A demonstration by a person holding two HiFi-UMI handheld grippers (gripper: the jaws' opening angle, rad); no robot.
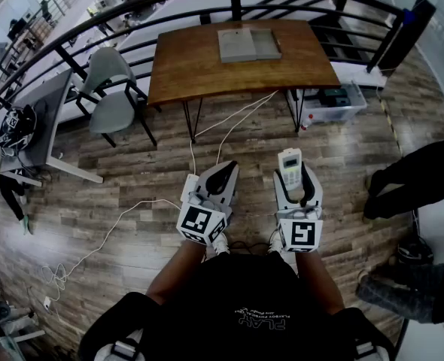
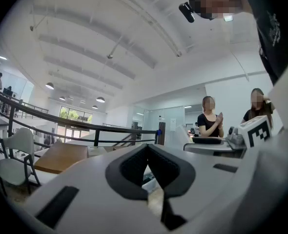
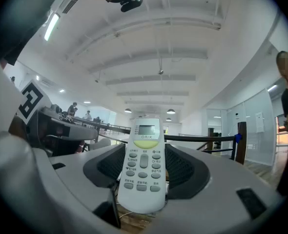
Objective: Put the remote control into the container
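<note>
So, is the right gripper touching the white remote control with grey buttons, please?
Touching. The right gripper view shows the white remote control clamped between the right gripper's black pads, both long edges pressed against them.

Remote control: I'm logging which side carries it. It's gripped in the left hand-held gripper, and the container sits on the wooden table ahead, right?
Not the left. The right gripper view shows the remote control gripped in the right hand-held gripper; the left hand-held gripper is shut on nothing. The container does sit on the wooden table ahead.
</note>
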